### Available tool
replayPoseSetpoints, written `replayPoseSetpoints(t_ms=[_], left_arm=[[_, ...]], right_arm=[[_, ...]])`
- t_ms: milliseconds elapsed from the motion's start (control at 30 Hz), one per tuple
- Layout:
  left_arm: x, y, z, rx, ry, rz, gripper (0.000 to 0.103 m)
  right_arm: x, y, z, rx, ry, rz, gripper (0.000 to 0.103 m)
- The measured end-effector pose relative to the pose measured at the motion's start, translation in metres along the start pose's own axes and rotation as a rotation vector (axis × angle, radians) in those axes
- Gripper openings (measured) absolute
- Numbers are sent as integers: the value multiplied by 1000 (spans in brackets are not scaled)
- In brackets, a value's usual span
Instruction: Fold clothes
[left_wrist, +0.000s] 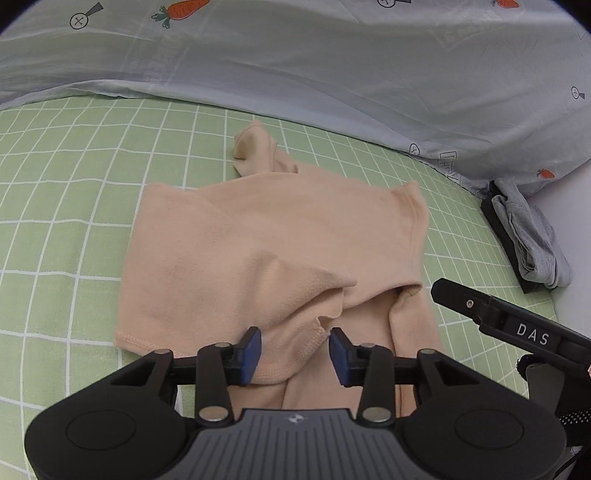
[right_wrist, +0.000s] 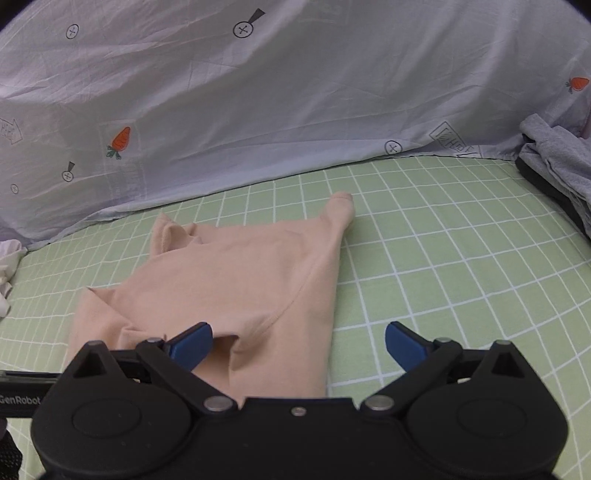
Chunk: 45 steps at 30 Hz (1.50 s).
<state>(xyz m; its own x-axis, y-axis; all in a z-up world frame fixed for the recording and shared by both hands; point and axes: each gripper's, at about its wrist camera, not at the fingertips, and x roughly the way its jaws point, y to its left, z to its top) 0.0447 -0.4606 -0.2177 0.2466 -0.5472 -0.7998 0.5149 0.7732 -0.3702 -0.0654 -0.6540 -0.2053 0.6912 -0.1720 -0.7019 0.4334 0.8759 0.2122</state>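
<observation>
Lying half-folded on the green sheet (left_wrist: 55, 184), the peach garment (left_wrist: 258, 240) sits beneath left tongs (left_wrist: 294, 350) and right tongs (right_wrist: 298, 341), both spread, gripping nothing.

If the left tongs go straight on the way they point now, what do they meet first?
Most likely the peach garment: its hemmed edge lies right between the open left tongs, ahead of the blue pads. Depth is unclear, so they may already be over it.

"DAS" in white letters on the black body of the right gripper (left_wrist: 532, 334), seen from the left wrist view. "GenRobot" in grey on a black bar (right_wrist: 20, 400) at the left edge of the right wrist view. Boxed lettering printed on the pale quilt (right_wrist: 452, 142), too small to read.
</observation>
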Motion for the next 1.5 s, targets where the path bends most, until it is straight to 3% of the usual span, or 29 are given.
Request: replayPoseSetpoints(t_ms=[167, 233, 300, 467, 600, 767, 1033, 1133, 1167, 1300, 1500], left_arm=[[0, 4, -2, 2, 20, 5, 46], [0, 3, -2, 10, 25, 7, 47], [0, 4, -3, 14, 31, 8, 47], [3, 8, -1, -21, 44, -3, 48], [3, 15, 1, -76, 57, -23, 49], [2, 23, 0, -128, 57, -54, 49], [3, 30, 1, -155, 61, -87, 49], [1, 29, 0, -161, 57, -76, 45], [-3, 27, -2, -153, 53, -75, 41], [-23, 17, -14, -115, 35, -70, 21], [-51, 1, -31, -59, 9, -62, 13]], right_arm=[[19, 25, 5, -34, 26, 182, 67], [24, 36, 4, -72, 31, 222, 66], [24, 39, 4, -76, 32, 257, 54], [22, 44, 1, -69, 44, 315, 51], [27, 42, -3, -26, 77, 368, 42], [39, 37, -3, 24, 121, 447, 41], [57, 31, -7, 81, 173, 438, 39], [55, 26, -10, 132, 174, 438, 16], [51, 24, -13, 161, 170, 437, 10], [28, 19, -26, 200, 146, 423, 9], [-29, 20, -48, 209, 91, 399, 8]])
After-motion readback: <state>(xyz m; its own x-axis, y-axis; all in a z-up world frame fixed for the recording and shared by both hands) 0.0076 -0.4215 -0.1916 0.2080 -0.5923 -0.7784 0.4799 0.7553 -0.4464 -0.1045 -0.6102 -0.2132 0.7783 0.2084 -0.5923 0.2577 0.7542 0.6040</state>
